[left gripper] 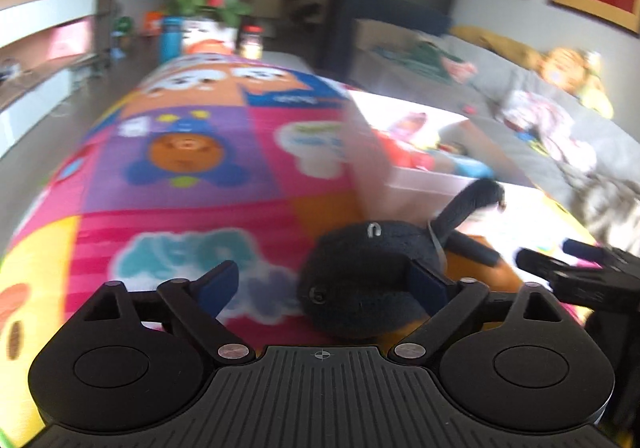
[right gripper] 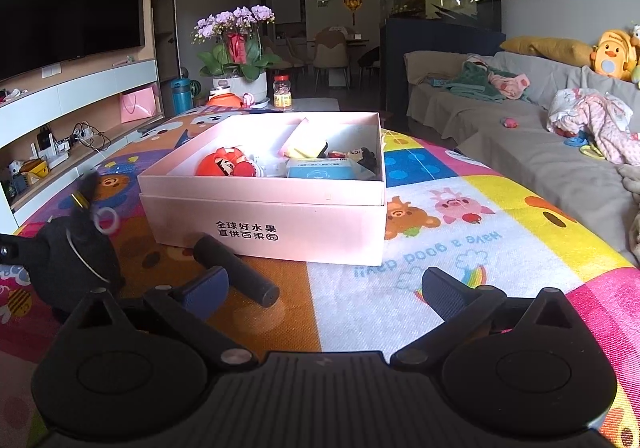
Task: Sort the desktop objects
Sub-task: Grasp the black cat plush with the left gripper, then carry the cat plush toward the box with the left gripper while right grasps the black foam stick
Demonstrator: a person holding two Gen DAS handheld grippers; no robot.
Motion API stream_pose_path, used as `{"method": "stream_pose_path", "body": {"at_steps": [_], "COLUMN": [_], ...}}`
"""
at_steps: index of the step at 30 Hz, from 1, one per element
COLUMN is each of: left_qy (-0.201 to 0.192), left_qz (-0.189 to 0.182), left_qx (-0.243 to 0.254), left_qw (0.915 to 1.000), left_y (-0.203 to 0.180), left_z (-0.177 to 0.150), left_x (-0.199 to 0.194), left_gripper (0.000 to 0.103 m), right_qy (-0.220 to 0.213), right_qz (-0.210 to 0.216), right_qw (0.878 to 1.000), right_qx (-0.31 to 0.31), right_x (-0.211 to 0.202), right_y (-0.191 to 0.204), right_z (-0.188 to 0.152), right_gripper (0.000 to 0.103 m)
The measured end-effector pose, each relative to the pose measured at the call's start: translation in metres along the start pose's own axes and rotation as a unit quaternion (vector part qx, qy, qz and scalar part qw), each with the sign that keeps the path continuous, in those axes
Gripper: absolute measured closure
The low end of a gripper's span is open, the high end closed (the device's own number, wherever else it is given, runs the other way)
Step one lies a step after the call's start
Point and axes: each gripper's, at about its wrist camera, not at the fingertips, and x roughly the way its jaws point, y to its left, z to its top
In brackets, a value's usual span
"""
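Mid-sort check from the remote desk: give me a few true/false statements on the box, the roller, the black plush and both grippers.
1. The pink box has no lid on. True.
2. The black cylinder lies inside the box. False: it lies on the mat, in front of it.
3. The right gripper grips the cylinder. False: its jaws stand open, holding nothing.
4. The black plush toy rests on the mat, outside the box. True.
5. The left gripper is open. True.

Left gripper point(left gripper: 324, 280) — jaws spread wide over cartoon-printed mat point(left gripper: 192, 175); black plush toy point(left gripper: 368, 268) lay against its right finger — view blurred.
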Motion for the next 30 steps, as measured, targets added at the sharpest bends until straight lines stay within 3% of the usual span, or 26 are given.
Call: {"method": "stream_pose_path", "body": {"at_steps": [5,11,14,15,17,18,20,22,24,28,30], "left_qy": [-0.011,-0.005,-0.001,0.001,0.008,0.011,0.003,0.007,0.006,0.007,0.009], "left_qz": [0.011,-0.019,-0.01,-0.004,0.006,0.003,0.001,-0.001,0.0,0.001,0.001], "left_qx": [-0.009,0.02,0.045,0.055,0.063,0.061,0.055,0.049,0.049,0.049,0.048], "left_qw": [0.9998,0.9996,0.9989,0.9985,0.998,0.9981,0.9985,0.9988,0.9988,0.9988,0.9988], "left_y": [0.005,-0.016,-0.027,-0.03,-0.032,-0.031,-0.029,-0.027,-0.027,-0.027,-0.027], "left_z": [-0.001,-0.017,-0.027,-0.031,-0.037,-0.037,-0.037,-0.038,-0.038,-0.038,-0.038], "left_x": [-0.004,0.003,0.009,0.012,0.018,0.018,0.016,0.017,0.017,0.017,0.018], "left_gripper": [0.004,0.002,0.002,0.002,0.002,0.002,0.001,0.001,0.001,0.001,0.001], "right_qy": [0.01,0.022,0.039,0.047,0.067,0.078,0.078,0.069,0.056,0.06,0.062], "right_qz": [-0.002,-0.009,-0.002,0.002,0.009,0.011,0.011,-0.034,-0.069,-0.032,-0.012], "right_qw": [1.0,1.0,0.999,0.998,0.996,0.995,0.995,0.994,0.993,0.997,0.998], "right_qx": [-0.005,-0.016,-0.037,-0.048,-0.059,-0.061,-0.065,-0.075,-0.076,-0.038,-0.021], "right_x": [0.003,0.007,0.014,0.017,0.025,0.029,0.034,0.038,0.037,0.028,0.026], "right_y": [0.002,0.007,0.013,0.016,0.02,0.022,0.023,0.025,0.025,0.022,0.026], "right_z": [0.0,0.001,0.004,0.004,0.005,0.006,0.009,0.013,0.014,0.016,0.016], "right_gripper": [0.0,0.0,0.002,0.006,0.031,0.039,0.041,0.044,0.044,0.039,0.02]}}
